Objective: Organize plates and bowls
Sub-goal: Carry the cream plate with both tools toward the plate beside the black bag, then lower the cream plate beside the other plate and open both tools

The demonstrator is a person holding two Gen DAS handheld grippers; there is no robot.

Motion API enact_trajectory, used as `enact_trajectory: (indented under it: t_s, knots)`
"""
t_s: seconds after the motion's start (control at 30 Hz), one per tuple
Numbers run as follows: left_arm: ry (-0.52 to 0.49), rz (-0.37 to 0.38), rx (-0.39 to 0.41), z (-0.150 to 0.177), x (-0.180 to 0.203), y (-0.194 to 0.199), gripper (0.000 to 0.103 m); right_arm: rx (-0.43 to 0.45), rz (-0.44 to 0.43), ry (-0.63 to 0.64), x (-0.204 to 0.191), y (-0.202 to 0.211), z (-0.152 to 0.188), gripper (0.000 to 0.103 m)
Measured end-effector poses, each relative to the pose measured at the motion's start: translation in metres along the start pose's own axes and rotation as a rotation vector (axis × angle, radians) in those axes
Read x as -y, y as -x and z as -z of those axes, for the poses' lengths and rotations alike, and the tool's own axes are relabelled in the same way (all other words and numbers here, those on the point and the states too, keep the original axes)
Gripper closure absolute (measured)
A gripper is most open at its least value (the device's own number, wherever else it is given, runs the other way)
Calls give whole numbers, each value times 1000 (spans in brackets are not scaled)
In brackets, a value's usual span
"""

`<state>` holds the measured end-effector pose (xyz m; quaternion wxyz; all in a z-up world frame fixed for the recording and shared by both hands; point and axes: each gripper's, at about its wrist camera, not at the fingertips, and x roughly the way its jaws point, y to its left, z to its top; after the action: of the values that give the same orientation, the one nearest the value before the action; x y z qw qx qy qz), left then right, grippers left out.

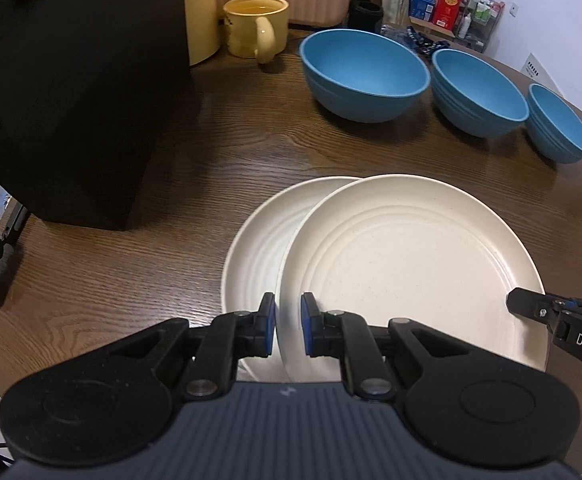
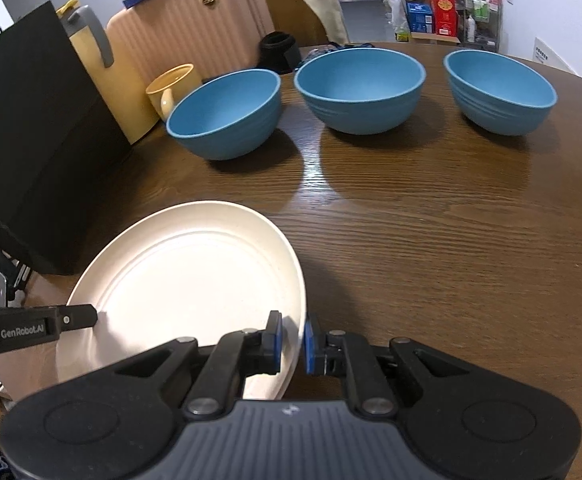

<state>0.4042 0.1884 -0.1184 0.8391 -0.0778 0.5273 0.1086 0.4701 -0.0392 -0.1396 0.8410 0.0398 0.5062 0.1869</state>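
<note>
We have the top plate (image 1: 411, 264) pinched at two spots on its rim: the left gripper (image 1: 288, 328) clamps the near-left rim and the right gripper (image 2: 292, 340) clamps the near-right rim, each with its jaws drawn narrow on the thin lip. We judge it light and stiff, probably a matte plastic or fibre ware, so it should not flex much. The smooth rim is still likely to slip in the pads if we tilt it. The rim is the only sensible hold, since the flat middle offers nothing to pinch, and two grips on opposite sides should keep it level.

It is cream, round and shallow, with faint concentric rings stepped into its floor. It sits partly over a second plate (image 1: 259, 240) of the same kind, shifted to the right of it, near the front edge of the table (image 2: 431, 240).

Three blue bowls (image 2: 361, 90) stand in a row toward the back edge, apart from each other, with ridged outer walls. A yellow mug (image 1: 256, 26) stands at the back left, beside a black box (image 1: 71, 100).
</note>
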Motion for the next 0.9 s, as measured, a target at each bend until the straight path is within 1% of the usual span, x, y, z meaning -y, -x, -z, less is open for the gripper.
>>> enact_trajectory:
  t_s: [0.43,0.7,0.9]
  knots:
    - [-5,-16,0,-7,-27,-21,89,-9,11,57,-30,-28,-4,91]
    - [-28,-21,-7,-8,-33,-33,89,16,45,113,-42,-31,2,91]
    - [-49,-21,-7,-6,-33,-35,89,24,63,127,-45,-31,5,91]
